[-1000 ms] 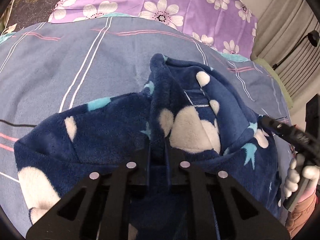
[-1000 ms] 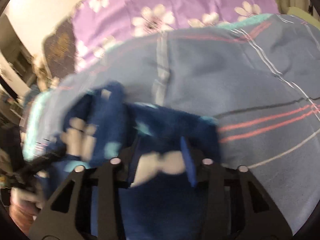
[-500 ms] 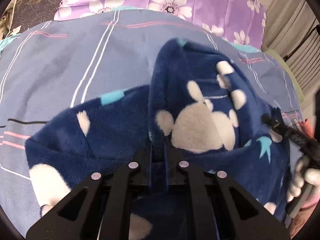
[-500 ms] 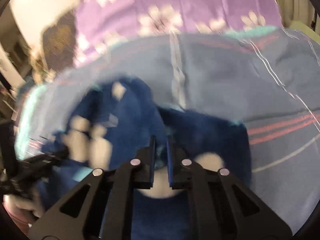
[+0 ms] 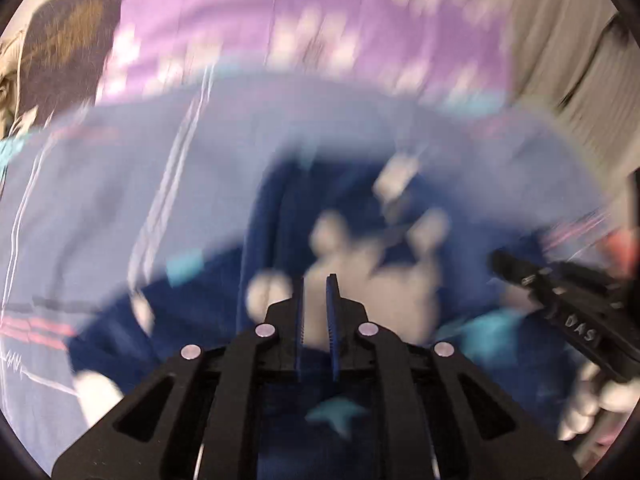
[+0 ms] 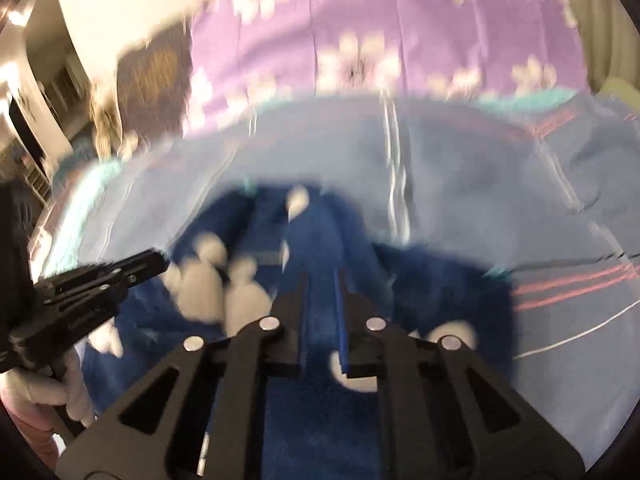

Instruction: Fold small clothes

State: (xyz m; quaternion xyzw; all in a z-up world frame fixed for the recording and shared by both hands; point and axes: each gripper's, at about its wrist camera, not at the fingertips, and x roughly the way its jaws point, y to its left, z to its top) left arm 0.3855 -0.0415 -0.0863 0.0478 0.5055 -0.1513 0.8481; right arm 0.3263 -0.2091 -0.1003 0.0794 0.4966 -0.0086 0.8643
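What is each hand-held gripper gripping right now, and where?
Both pinch the dark blue fleece garment: left hand-held gripper and right hand-held gripper, each on a raised fold.

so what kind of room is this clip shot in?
Most likely a bedroom. The navy fleece garment lies on a bed with a blue striped sheet, a purple floral cover sits at the far end, and what looks like a curtain hangs to the side.

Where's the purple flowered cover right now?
In both wrist views the purple flowered cover lies across the top, behind the blue striped sheet that the navy fleece garment rests on.
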